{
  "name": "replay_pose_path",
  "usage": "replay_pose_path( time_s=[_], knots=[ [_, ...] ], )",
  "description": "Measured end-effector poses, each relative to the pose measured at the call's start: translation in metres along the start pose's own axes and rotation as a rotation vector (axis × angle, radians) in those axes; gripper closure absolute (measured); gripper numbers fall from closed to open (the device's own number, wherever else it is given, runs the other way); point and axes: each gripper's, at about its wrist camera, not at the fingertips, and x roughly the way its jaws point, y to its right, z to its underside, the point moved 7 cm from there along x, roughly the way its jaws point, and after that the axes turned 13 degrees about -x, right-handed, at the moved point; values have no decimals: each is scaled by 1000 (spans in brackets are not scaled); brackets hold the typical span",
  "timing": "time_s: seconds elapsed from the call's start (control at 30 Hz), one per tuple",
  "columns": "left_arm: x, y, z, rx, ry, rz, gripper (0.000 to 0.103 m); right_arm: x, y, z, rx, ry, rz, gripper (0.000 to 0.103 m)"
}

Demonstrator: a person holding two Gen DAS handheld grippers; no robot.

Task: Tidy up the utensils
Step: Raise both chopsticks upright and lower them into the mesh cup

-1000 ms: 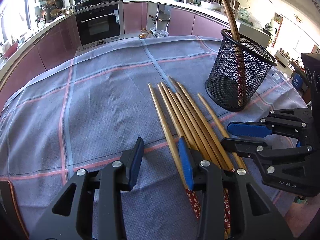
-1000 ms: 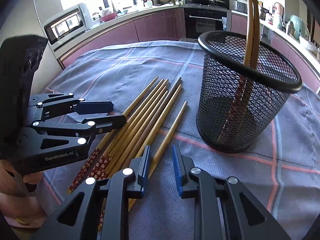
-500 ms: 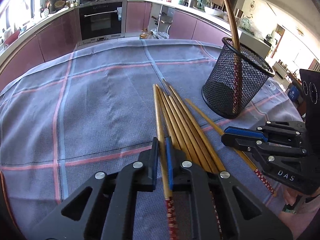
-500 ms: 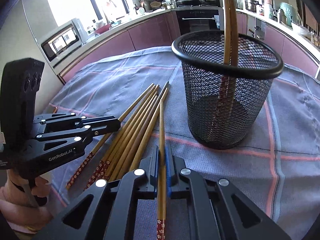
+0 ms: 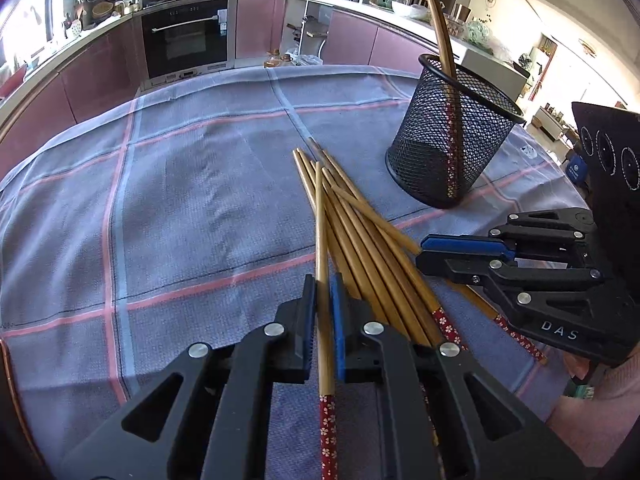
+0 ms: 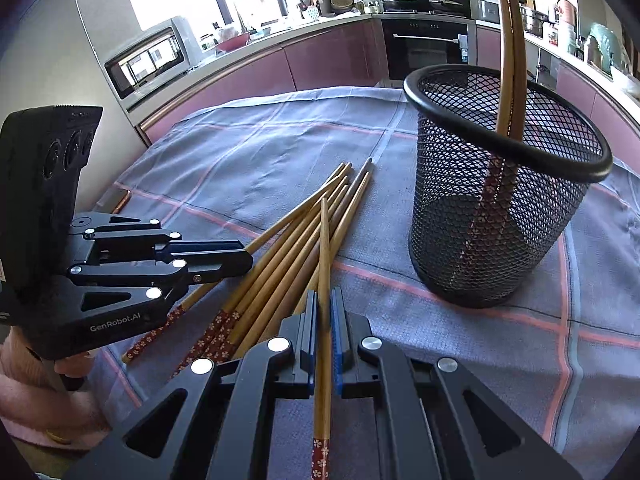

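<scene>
Several bamboo chopsticks with red flowered ends lie bunched on the checked cloth. My left gripper is shut on one chopstick, lifted over the bunch; it also shows in the right wrist view. My right gripper is shut on another chopstick, also raised; it shows in the left wrist view. A black mesh holder stands upright to the right of the bunch with two chopsticks inside.
The table is covered by a grey-blue cloth with pink lines. Kitchen cabinets and an oven stand behind it. A microwave sits on the counter to the left in the right wrist view.
Both grippers went from open to shut, each on one chopstick. Each held chopstick has lifted and now crosses over the bunch.
</scene>
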Motion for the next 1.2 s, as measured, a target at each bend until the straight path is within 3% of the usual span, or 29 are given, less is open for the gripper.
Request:
replay_pose_path(
  time_s=[0.27,0.43,0.77,1.2],
  knots=[
    [6,-2,-8,-23,-4,21,94,0,2,2,-8,3,-2,97],
    [-7,1,-11,-38,30,38,95,-26,5,-5,-7,81,7,97],
    [-72,28,-35,-2,141,180,95,-99,29,-20,35,279,58,97],
    [-134,68,-84,19,293,315,95,-156,58,-50,36,438,83,97]
  ],
)
